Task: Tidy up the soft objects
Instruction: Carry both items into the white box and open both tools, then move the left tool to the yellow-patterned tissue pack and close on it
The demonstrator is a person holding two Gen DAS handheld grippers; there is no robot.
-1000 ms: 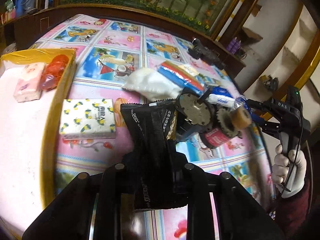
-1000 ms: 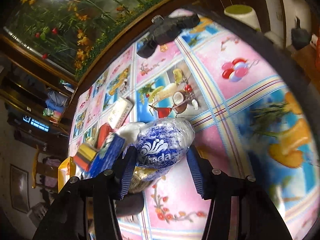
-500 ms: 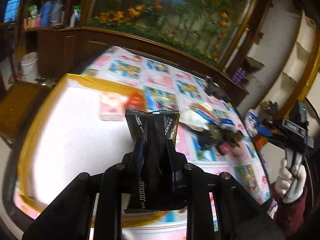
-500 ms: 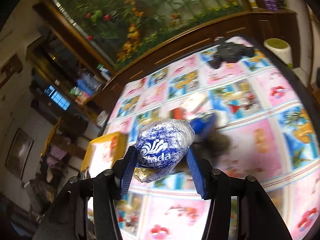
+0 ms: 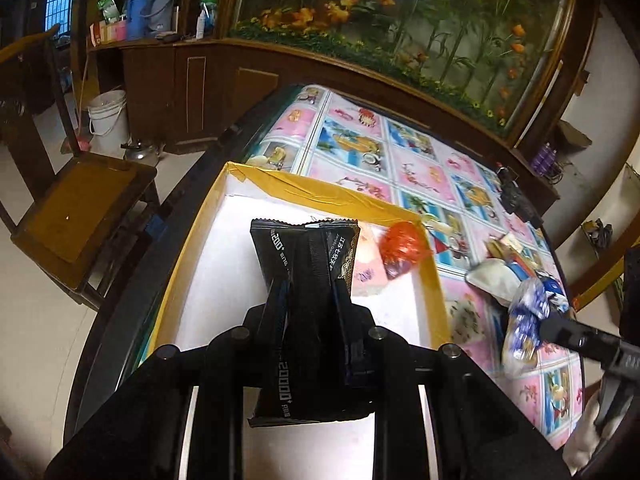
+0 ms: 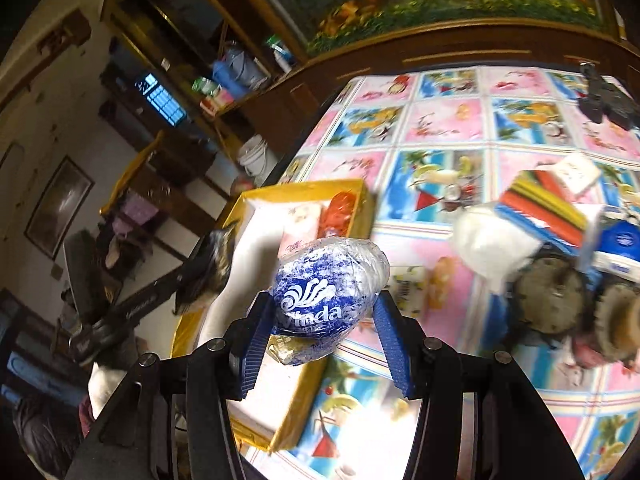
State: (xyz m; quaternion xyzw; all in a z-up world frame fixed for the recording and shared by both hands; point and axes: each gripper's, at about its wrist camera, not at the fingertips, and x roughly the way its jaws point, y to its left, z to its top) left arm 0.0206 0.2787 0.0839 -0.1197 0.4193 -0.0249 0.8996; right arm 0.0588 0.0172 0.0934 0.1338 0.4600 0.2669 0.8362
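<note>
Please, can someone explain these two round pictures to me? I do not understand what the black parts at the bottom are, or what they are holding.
There is no robot here. A person holds one hand tool in each hand, and each tool carries a wide-angle camera that looks along its two fingers.

In the left tool's picture, the left gripper is shut on a black packet above a yellow-edged box that already holds a pink packet and a red mesh bag.

In the right tool's picture, the right gripper grips a blue Vinda tissue pack. More packets and other things lie on the picture-patterned tablecloth.
</note>
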